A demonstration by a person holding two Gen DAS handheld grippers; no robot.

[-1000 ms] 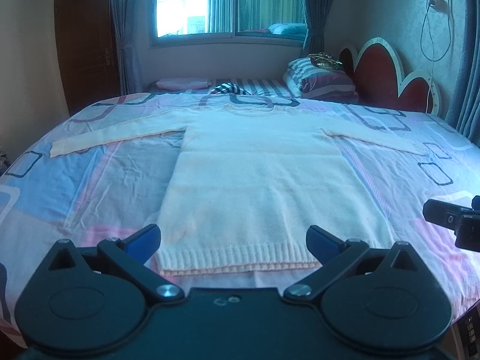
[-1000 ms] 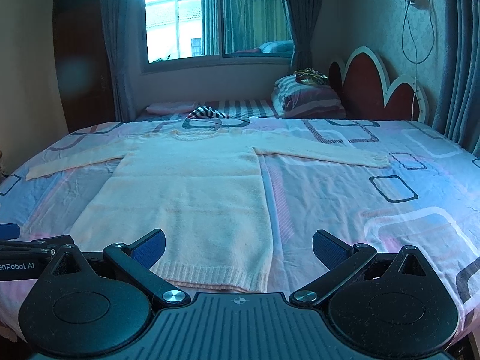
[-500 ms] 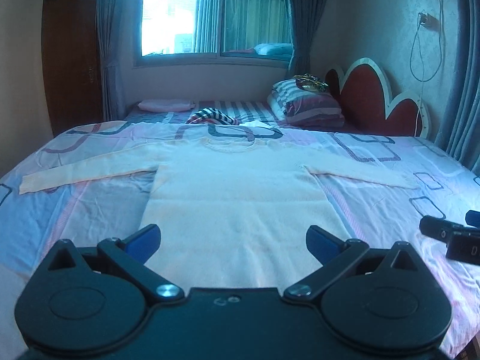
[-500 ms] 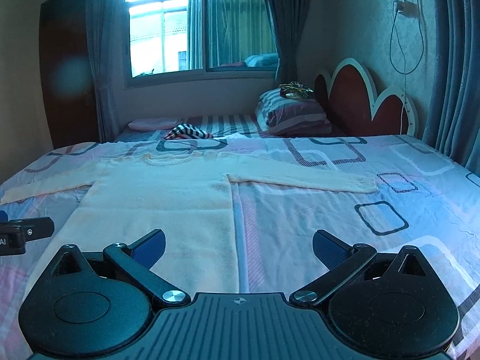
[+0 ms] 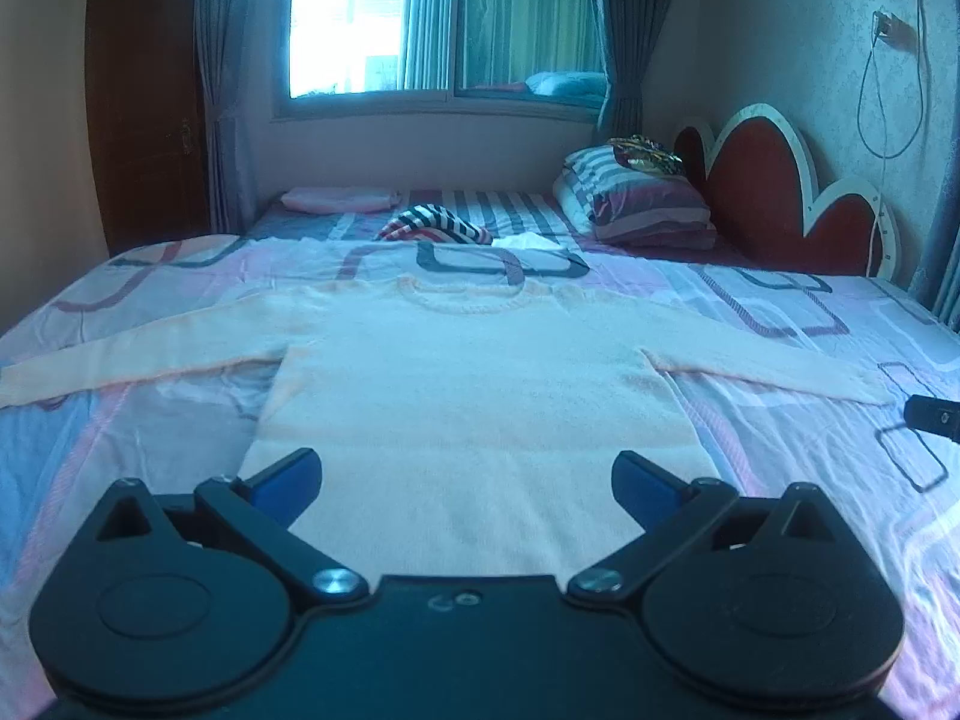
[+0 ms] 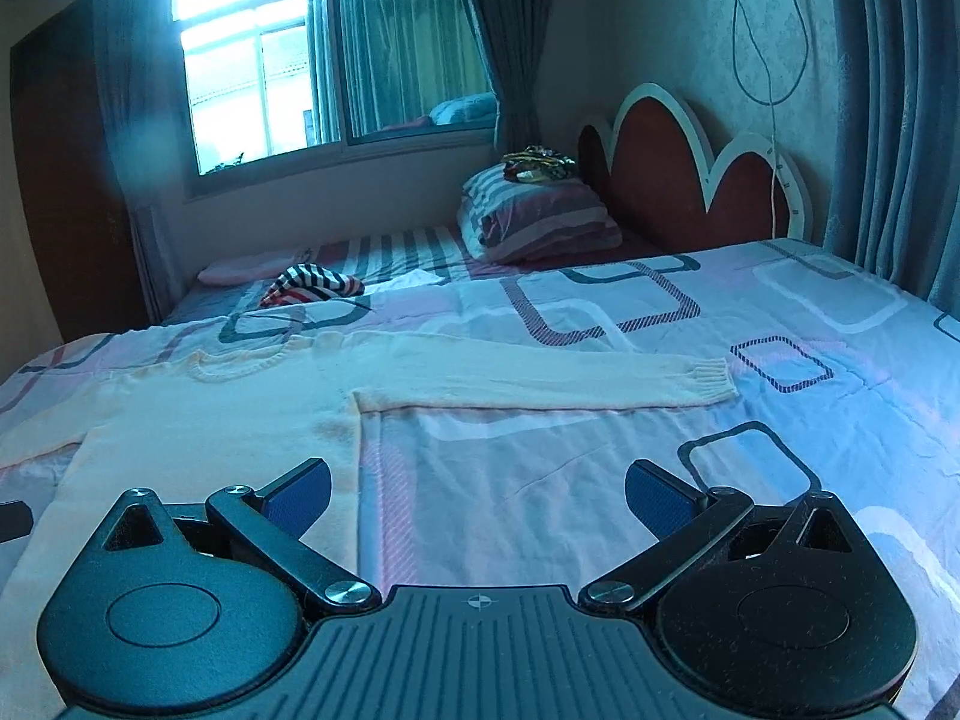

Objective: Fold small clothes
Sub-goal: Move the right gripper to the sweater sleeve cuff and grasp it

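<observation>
While both tongs hang apart, I size up the sweater (image 5: 474,396).
Soft, limp knit; left gripper (image 5: 467,477) and right gripper (image 6: 478,493) empty; I'd pinch the ribbed cuff (image 6: 711,381).

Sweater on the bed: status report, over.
Left claw and right claw open, holding nothing. Cream sweater flat on bedsheet, sleeves spread, unfolded. Nothing lies on it.

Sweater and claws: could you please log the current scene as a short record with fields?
garment: cream sweater, flat on bed, unfolded
sleeves: both spread sideways; right cuff lies flat
left claw: open, over sweater body, empty
right claw: open, over sweater's right edge, empty
far end: striped pillow, headboard
</observation>
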